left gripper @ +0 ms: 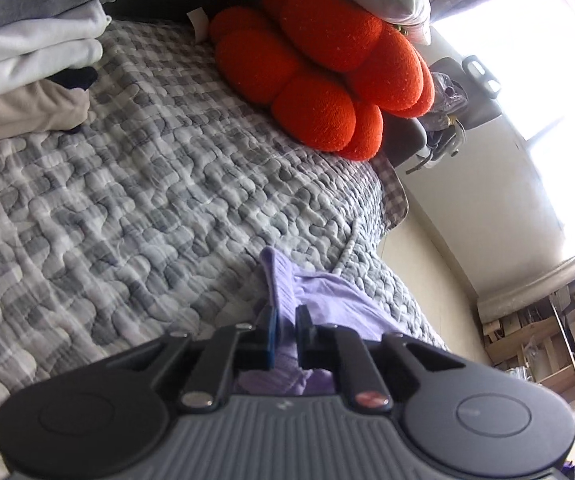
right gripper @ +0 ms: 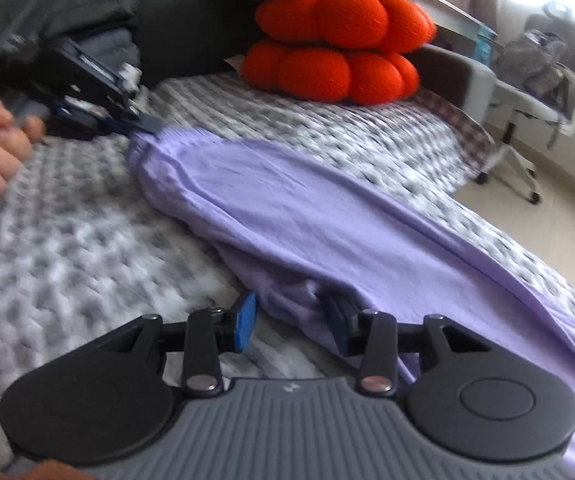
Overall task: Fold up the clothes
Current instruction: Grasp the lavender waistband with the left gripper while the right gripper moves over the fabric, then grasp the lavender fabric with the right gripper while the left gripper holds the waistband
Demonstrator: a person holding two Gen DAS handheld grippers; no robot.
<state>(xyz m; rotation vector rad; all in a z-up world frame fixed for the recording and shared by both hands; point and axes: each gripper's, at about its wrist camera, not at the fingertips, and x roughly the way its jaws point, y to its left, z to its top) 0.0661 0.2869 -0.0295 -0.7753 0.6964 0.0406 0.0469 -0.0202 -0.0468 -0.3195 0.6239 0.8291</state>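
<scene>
We work over a bed (right gripper: pixel 327 128) covered with a grey-and-white checked quilt, two orange pumpkin cushions (right gripper: pixel 339 56) stacked at its head and an office chair (right gripper: pixel 527 92) by the window. Folded clothes (left gripper: pixel 31 52) sit piled at the quilt's far side (probably our finished stack). The lilac garment (right gripper: pixel 307 216) lies spread diagonally across the quilt. Our left claw (left gripper: pixel 285 332) is clamped on its ribbed edge, the fabric pinched between the pads; from the right wrist view we see it holding the garment's far corner, likely to anchor that end. Our right claw (right gripper: pixel 293 320) stands apart, its pads astride a bunched fold at the near edge but not pressing it, so we judge that this corner is not yet gripped and the fold cannot start until it is.
</scene>
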